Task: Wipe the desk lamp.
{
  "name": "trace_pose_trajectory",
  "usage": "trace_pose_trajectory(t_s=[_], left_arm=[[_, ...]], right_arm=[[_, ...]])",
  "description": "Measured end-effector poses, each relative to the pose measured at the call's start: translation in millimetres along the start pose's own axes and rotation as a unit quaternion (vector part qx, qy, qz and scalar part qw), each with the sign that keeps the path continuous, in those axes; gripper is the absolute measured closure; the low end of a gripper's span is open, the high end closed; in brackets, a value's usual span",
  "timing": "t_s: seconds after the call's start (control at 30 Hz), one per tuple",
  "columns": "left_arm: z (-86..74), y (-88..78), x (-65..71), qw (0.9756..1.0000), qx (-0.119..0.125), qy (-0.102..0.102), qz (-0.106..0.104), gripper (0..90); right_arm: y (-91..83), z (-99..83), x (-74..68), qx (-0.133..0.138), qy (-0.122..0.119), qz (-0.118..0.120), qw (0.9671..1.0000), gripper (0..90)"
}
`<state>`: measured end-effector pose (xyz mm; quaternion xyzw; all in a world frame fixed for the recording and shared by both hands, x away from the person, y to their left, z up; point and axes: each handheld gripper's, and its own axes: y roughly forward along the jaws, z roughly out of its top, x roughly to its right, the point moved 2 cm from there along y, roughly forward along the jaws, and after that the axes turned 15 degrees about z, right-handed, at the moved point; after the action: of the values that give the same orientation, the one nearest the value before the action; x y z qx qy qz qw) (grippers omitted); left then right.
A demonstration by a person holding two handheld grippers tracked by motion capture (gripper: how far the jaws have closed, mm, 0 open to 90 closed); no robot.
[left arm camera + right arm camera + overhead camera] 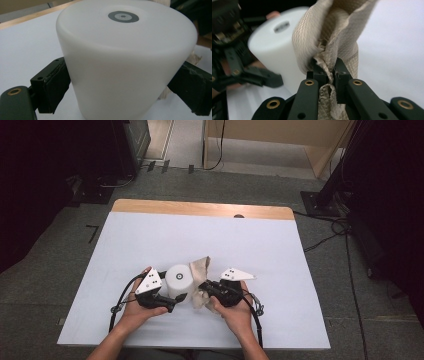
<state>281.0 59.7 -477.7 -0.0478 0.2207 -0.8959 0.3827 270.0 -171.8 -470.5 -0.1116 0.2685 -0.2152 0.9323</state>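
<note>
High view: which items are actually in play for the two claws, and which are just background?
In play:
- white cylinder, clamped in the left claw
- beige cloth, pinched in the right claw, right beside the cylinder

Background:
- white table
- cables on the floor
- black stand base
- wooden furniture at the back

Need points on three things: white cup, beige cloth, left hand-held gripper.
white cup (125, 65), left gripper view, on its side wall.
beige cloth (332, 27), right gripper view, on the bunched fold above the jaws.
left hand-held gripper (176, 300), high view, midway between its fingertips, by the cup.
</note>
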Motion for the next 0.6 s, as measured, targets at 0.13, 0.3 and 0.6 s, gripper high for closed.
trace_pose_trajectory(t_s=[0.13, 0.3, 0.6], left_arm=[[0.0, -0.4, -0.5, 1.0, -0.001, 0.002, 0.002, 8.5], [-0.1, -0.2, -0.6, 1.0, -0.001, 0.001, 0.002, 8.4], [-0.4, -0.5, -1.5, 1.0, -0.001, 0.0, 0.002, 8.4]], right_arm=[[11.9, -9.5, 4.9, -0.036, 0.015, -0.02, 0.999, 83.9], [25.2, -23.4, 14.5, -0.085, 0.049, -0.042, 0.9943, 83.9], [11.2, -5.4, 0.5, -0.023, 0.025, -0.017, 0.9993, 83.9]])
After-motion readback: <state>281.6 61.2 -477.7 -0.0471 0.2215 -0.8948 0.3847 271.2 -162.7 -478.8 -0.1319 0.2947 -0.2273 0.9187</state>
